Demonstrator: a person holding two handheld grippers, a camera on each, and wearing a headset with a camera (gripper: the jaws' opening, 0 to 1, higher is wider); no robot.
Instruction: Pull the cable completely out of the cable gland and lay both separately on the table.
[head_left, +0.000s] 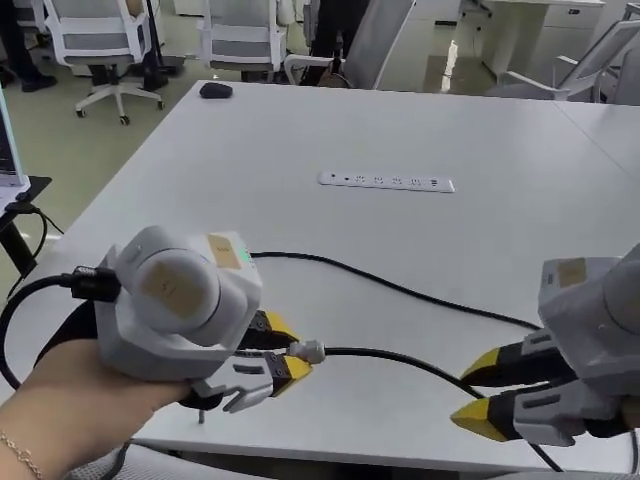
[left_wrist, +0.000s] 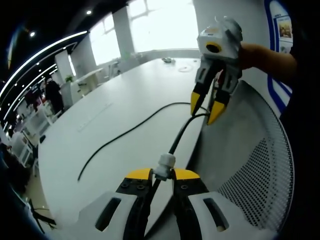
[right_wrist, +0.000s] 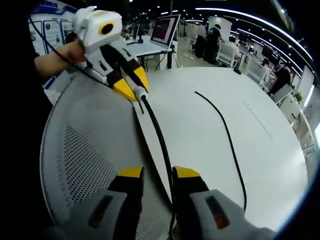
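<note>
Down at the near edge of the broad white table (head_left: 300, 150), the left gripper (head_left: 292, 348) had its yellow-tipped jaws clamped on the small white plastic cable gland (head_left: 307, 351). The thin black cable (head_left: 400, 360) came out of the gland and ran rightward to the right gripper (head_left: 458, 398). That gripper's jaws stood apart with the cable passing between them, and the gap looked wider than the cable. Farther back, another stretch of the cable lay curved across the table. Beyond it, well apart, a long white power strip (head_left: 386, 181) lay flat, and a small black mouse (head_left: 215, 90) sat near the far edge.
</note>
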